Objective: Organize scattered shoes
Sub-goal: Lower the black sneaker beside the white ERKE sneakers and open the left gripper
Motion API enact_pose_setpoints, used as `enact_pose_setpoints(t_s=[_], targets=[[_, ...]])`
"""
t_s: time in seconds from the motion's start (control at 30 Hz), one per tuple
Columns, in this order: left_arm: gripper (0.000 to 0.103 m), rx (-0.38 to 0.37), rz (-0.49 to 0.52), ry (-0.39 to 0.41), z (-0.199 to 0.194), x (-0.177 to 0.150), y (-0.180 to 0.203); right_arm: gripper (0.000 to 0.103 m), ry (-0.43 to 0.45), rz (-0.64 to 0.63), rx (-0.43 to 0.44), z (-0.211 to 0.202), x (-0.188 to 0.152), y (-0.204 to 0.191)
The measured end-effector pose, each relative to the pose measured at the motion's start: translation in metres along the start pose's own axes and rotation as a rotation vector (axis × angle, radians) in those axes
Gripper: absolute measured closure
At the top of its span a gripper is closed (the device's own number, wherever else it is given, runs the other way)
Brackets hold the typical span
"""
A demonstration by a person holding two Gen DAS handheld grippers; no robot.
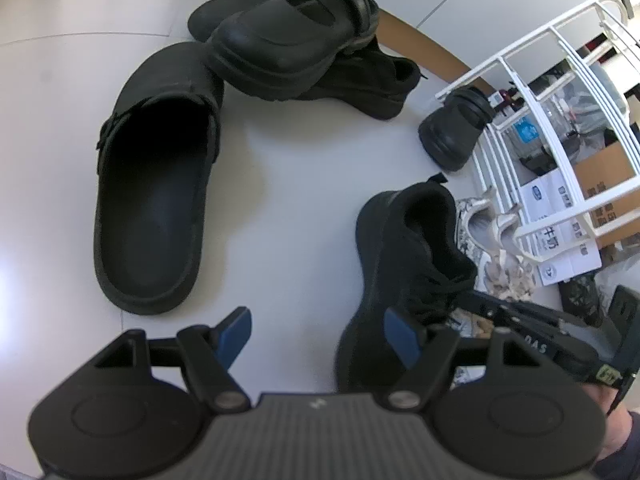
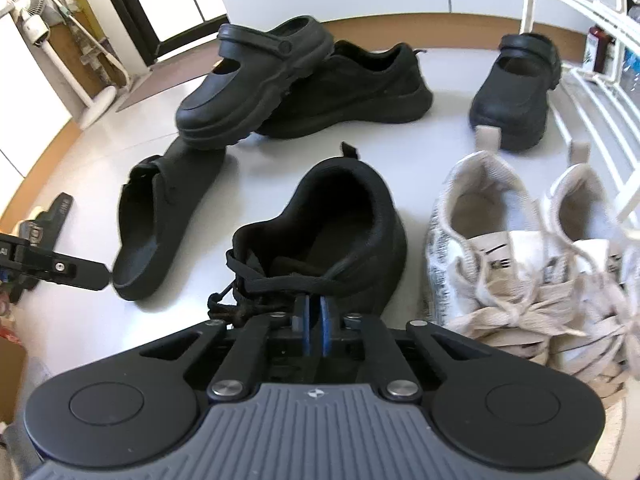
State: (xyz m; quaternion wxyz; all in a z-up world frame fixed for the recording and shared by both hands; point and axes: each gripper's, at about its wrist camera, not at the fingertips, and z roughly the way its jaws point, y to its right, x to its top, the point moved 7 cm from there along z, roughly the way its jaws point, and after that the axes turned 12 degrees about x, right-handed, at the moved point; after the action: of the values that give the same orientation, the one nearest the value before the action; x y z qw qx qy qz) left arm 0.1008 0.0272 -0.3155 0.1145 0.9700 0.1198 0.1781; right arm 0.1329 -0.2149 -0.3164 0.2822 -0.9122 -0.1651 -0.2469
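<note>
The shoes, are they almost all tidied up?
Not yet. The beige sneakers sit paired beside the white rack, so that looks done. The right tongs are shut at the black lace-up sneaker's laces. The open-back clog, piled strap clog and lone clog remain.

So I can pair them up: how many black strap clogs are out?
2. One clog rests on the black sneaker at the back; the other stands by the white rack. More may be hidden.
</note>
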Motion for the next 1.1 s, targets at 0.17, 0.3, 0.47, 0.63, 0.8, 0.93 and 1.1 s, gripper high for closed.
enact_pose_setpoints(t_s=[0.17, 0.3, 0.47, 0.63, 0.8, 0.93, 1.1], targets=[[0.027, 0.001, -0.005, 0.003, -0.001, 0.001, -0.001, 0.091, -0.001, 0.035, -0.057, -0.004, 0.001, 0.009], [0.027, 0.002, -0.008, 0.008, -0.001, 0.003, -0.001, 0.031, 0.026, 0.077, -0.044, -0.010, -0.001, 0.009], [0.027, 0.003, -0.014, 0.012, -0.002, 0.005, -0.002, 0.027, 0.021, 0.043, -0.008, -0.006, -0.003, -0.002], [0.026, 0.009, -0.027, 0.021, -0.001, 0.009, -0.002, 0.011, -0.043, 0.044, -0.002, 0.016, -0.012, -0.008], [0.026, 0.035, -0.029, 0.041, 0.000, 0.015, -0.001, 0.008, -0.075, 0.023, -0.031, 0.034, -0.015, -0.012], [0.026, 0.048, -0.036, 0.059, 0.001, 0.024, 0.000, 0.008, -0.110, 0.033, -0.083, 0.047, -0.018, -0.004], [0.026, 0.068, -0.041, 0.073, 0.005, 0.031, -0.002, 0.026, -0.127, 0.070, -0.068, 0.048, -0.022, 0.007]])
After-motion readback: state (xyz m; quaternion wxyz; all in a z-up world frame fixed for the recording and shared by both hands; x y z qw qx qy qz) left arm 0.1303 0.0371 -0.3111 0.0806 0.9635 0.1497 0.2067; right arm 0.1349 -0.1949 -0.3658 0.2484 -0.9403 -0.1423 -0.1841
